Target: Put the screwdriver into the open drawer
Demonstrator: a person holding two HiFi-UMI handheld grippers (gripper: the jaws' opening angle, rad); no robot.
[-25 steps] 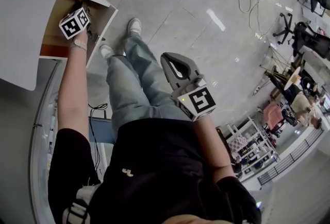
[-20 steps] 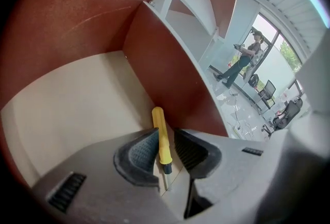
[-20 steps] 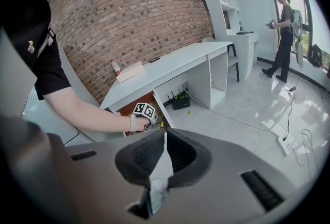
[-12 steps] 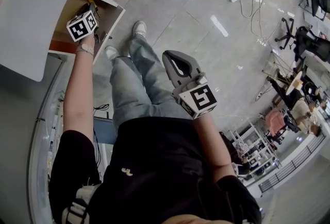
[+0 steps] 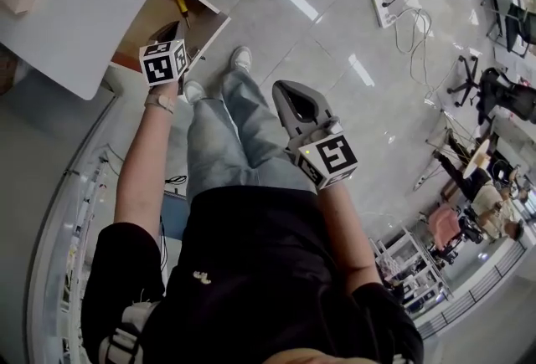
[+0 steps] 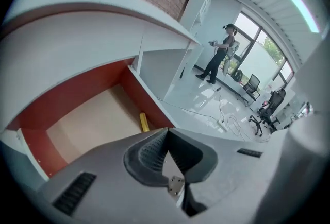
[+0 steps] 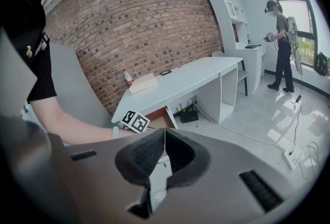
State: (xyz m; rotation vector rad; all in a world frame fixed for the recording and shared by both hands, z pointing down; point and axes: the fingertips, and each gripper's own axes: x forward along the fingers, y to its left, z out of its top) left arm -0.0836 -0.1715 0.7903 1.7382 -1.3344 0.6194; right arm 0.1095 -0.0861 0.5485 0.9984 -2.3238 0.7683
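Nearest the camera, a black-shirted torso and legs in jeans are seen from above. The right gripper (image 5: 285,91) is held in front of the waist, above the thighs, well apart from the desk. In its own view its jaws are pressed together at the tips and nothing is gripped between them. The left arm (image 5: 142,161) is stretched forward, and the left gripper (image 6: 167,131) is held over the edge of the open drawer (image 6: 67,95), pointed down into it. Its jaws are likewise closed tip to tip, with nothing caught between them.

The screwdriver (image 5: 182,5) is found inside the drawer, laid flat on the pale wooden bottom. In the left gripper view only its yellow handle is shown, just past the jaw tips and close to a red side wall, and it is not touched by the gripper. In the head view the handle is seen farther from the gripper, with the thin shaft pointed back towards it.

The drawer is pulled out from beneath a white desk (image 7: 180,78), on which a flat box (image 7: 143,83) and a small bottle (image 7: 126,76) are set near a brick wall (image 7: 149,17). Beyond, a glossy grey floor (image 5: 276,36) is crossed by a cable leading to a white power strip (image 5: 387,12). Farther off, office chairs (image 5: 465,44) can be seen, and another person (image 7: 281,32) is shown standing by tall white shelves (image 7: 232,12).
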